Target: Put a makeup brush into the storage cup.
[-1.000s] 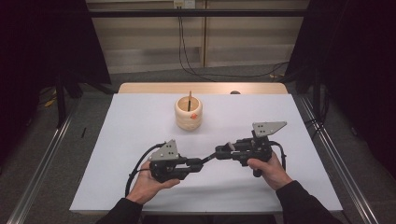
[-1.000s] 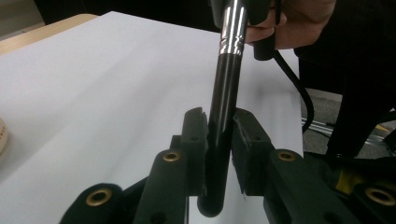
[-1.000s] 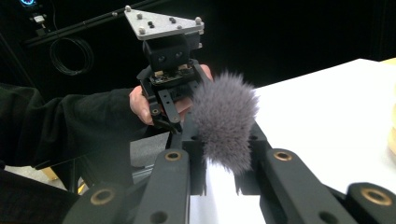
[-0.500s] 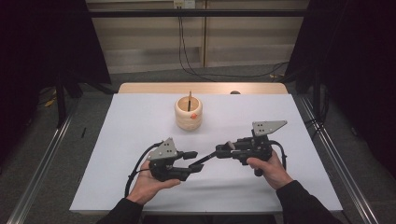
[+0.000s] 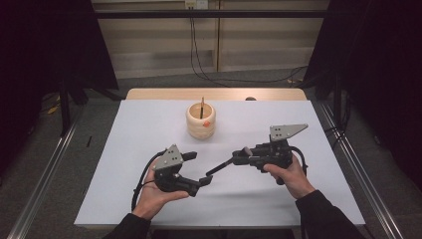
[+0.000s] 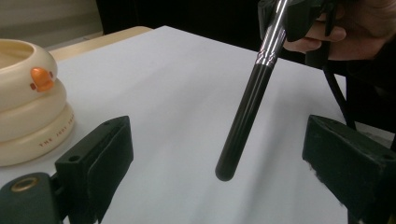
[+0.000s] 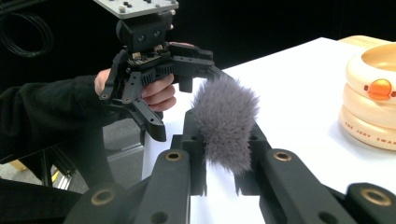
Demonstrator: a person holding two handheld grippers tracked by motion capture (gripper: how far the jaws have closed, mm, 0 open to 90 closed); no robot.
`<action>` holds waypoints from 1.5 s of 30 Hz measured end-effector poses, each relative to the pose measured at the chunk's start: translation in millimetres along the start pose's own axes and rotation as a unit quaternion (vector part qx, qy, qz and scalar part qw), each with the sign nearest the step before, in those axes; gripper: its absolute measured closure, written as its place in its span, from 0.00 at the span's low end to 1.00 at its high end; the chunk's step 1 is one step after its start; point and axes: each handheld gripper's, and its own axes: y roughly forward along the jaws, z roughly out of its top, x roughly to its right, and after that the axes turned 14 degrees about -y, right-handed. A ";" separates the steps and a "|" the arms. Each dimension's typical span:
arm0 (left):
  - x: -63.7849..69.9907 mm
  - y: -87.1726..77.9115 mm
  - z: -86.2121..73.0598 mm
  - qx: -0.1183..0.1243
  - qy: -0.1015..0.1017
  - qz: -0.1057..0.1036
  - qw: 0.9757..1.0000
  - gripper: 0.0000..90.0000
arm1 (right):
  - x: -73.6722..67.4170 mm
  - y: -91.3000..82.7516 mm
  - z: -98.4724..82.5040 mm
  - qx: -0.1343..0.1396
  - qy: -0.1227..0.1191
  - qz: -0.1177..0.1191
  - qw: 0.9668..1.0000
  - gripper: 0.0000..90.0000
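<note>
Right tongs point(image 7: 224, 179) clamp brush point(image 6: 247, 107) — bristles half hidden

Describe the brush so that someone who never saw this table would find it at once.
On the white table, look in front of the cream ringed pot, between the person's two hands. There a makeup brush with a slim glossy black handle and a grey fluffy head hangs in the air, its head end clamped by the right gripper. It alone is long, thin and off the table.
</note>
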 end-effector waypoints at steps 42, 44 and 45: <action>13.5 16.8 0.0 0.001 0.022 -0.007 1.000 0.23 | 7.1 30.0 42.2 -0.197 -0.010 0.030 0.980 0.86; 13.7 16.2 0.9 0.000 0.021 -0.001 1.000 0.24 | 7.9 31.7 44.1 -0.199 -0.013 0.029 0.980 0.86; 13.5 16.4 1.1 0.003 0.018 -0.001 1.000 0.25 | 7.8 32.7 45.1 -0.201 -0.015 0.028 0.979 0.86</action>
